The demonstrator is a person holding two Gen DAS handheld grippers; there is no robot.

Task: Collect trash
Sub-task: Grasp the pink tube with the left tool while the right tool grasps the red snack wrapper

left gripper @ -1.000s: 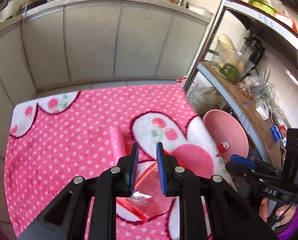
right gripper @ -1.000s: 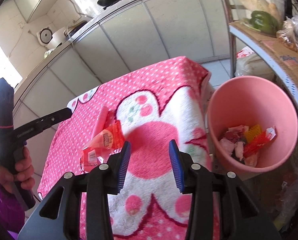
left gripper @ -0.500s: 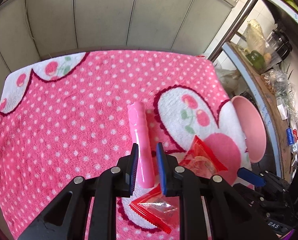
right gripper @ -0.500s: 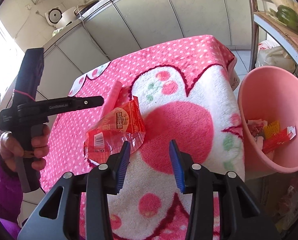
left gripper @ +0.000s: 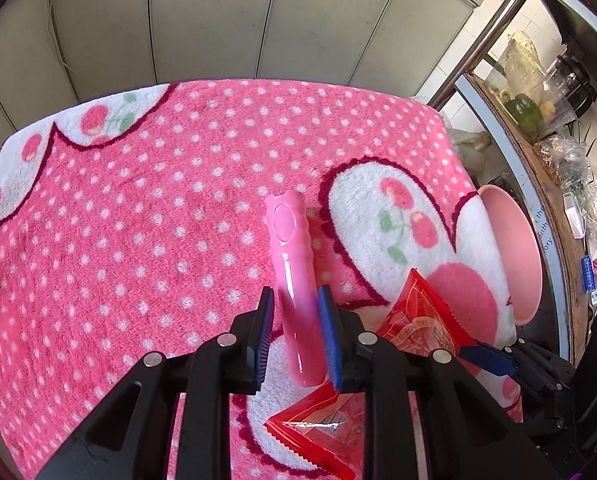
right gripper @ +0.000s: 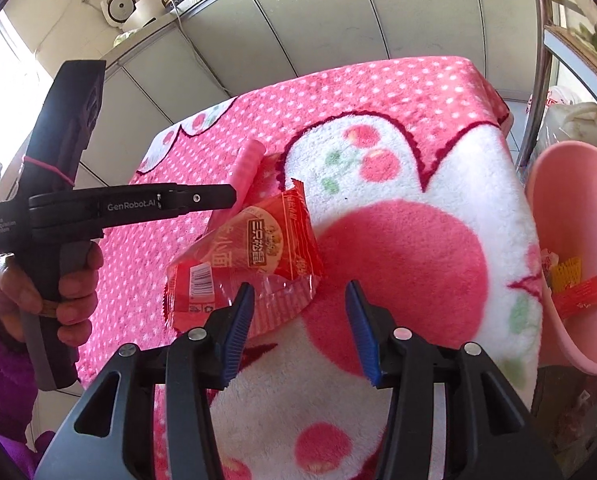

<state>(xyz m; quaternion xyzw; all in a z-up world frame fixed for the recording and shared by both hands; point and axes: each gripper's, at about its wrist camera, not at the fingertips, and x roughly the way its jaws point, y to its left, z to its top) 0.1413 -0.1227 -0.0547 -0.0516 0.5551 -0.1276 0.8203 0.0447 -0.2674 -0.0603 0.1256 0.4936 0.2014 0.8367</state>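
At the far left of the right wrist view, one hand point(right gripper: 46, 276) in a purple sleeve grips the handle of the left gripper point(left gripper: 296, 334). Its jaws have just been opening and now straddle the one pink tube point(left gripper: 296, 300) lying on the pink polka-dot blanket point(left gripper: 138, 240), a narrow gap showing on each side, so the pads do not press it. Next to the right lie two red wrappers: one red noodle wrapper point(right gripper: 258, 252) with a round label and clear window, touching the tube's near end, and a second red wrapper point(left gripper: 318, 436) with a barcode tucked under the left gripper (in the right wrist view the two overlap). The right gripper point(right gripper: 300, 332) hovers over the noodle wrapper's edge, its jaws moderately wide and just been opening, nothing between them. At the far right, beside the blanket's edge, stands one pink bin point(right gripper: 570, 248) holding several scraps of trash point(right gripper: 574, 284).
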